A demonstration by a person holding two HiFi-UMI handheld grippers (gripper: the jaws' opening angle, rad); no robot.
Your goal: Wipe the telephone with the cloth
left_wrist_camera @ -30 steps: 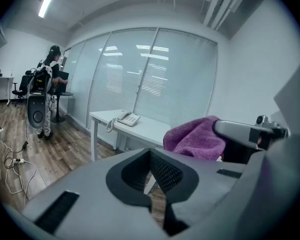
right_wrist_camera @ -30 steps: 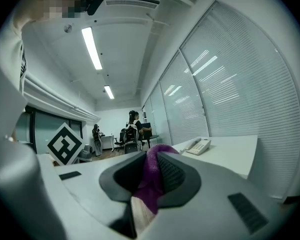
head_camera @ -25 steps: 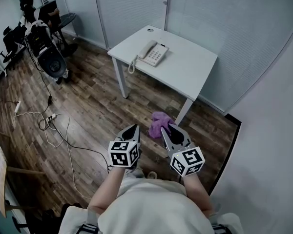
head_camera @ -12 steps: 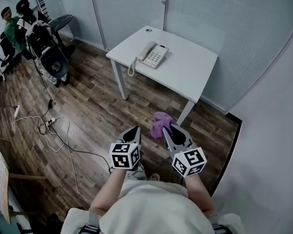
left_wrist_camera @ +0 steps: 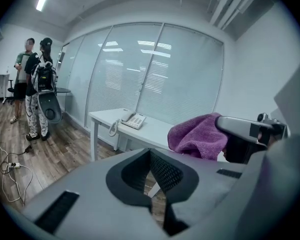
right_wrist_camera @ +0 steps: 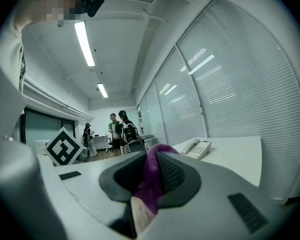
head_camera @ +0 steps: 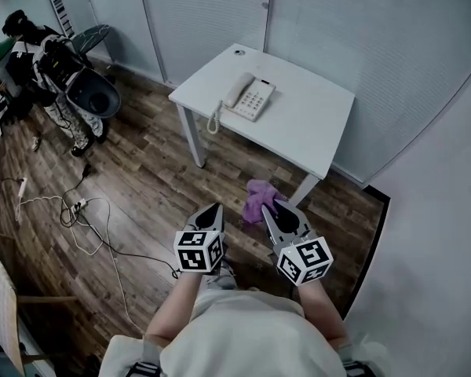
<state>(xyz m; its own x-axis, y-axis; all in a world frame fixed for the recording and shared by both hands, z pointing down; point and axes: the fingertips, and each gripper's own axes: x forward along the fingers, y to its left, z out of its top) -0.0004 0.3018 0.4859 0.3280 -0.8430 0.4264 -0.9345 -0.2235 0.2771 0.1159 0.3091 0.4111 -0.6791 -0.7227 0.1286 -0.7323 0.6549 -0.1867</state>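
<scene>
Cloth: purple, bunched, pinched between the jaws of your right gripper; in the right gripper view the fabric fills the gap between the two pads and spills out past the tips. Your left gripper sits just beside it, on its left; jaws pressed together, nothing between them; the left gripper view shows the dark pads meeting along one seam, with the cloth hanging from the other tool off to the right. You hold both grippers in front of your torso, over the wooden floor, tips towards the table; marker cubes face the head camera.

Further out: white table ahead of the tips, well apart from them, set against the blind-covered glass partition. Telephone lies on the table's left part, towards the far edge; handset on its cradle at the left, keypad to the right; coiled cord hangs over the table's left edge. Neither gripper touches the table or the telephone.

To the left: loose cable looped on the floor; farthest, people standing with equipment in the upper-left corner of the head view.
</scene>
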